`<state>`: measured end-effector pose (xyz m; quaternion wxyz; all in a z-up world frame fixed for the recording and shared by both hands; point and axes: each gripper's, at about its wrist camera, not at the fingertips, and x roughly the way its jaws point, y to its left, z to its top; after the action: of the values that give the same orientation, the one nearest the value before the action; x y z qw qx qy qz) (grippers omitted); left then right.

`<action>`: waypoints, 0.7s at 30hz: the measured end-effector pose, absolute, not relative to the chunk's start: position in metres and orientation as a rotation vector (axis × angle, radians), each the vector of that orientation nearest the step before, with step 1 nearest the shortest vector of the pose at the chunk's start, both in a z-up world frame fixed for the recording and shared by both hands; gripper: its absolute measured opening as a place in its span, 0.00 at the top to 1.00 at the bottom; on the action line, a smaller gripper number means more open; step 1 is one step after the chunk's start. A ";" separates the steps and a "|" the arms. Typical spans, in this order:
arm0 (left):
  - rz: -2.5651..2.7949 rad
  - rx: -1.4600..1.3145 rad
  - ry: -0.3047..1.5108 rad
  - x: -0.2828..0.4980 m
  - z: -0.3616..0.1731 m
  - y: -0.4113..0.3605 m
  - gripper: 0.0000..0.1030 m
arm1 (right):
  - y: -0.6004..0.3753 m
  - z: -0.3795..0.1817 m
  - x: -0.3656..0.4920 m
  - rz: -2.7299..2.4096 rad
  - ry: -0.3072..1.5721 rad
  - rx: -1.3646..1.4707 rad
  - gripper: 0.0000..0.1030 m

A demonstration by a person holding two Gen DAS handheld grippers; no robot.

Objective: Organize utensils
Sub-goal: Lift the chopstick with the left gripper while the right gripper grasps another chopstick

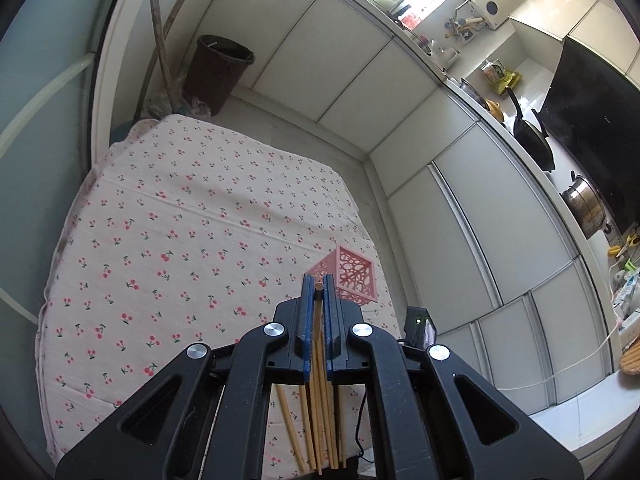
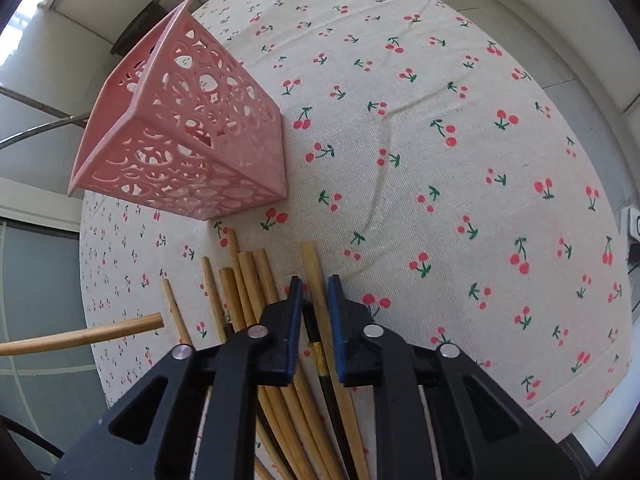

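Observation:
In the left wrist view my left gripper is shut on one wooden chopstick, lifted above the cherry-print tablecloth. More wooden chopsticks lie on the cloth beneath it. The pink openwork basket stands just beyond its fingertips. In the right wrist view my right gripper points down into the chopstick pile, its pads closed on a wooden chopstick and a black gold-banded one. The basket stands up and to the left. The left gripper's chopstick juts in from the left.
The table's right edge runs close behind the basket, with white cabinet doors beyond it. A dark bin and a pole stand in the far corner. Pans and a pot sit on the counter. A black cable hangs near the gripper.

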<state>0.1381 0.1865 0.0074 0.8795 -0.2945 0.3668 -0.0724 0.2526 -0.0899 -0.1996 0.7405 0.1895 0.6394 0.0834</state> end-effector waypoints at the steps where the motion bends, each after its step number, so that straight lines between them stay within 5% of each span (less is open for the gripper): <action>1: -0.146 -0.608 0.761 0.138 0.008 0.186 0.97 | -0.092 -0.199 0.253 0.183 1.388 0.415 0.91; 21: -0.146 -0.519 0.669 0.121 0.046 0.155 0.97 | -0.183 -0.029 0.183 0.326 1.005 0.512 0.92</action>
<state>0.1213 0.1551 0.0464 0.9092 -0.2515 0.3242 -0.0708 0.1827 -0.1832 -0.0287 0.8327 0.2416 0.4740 0.1537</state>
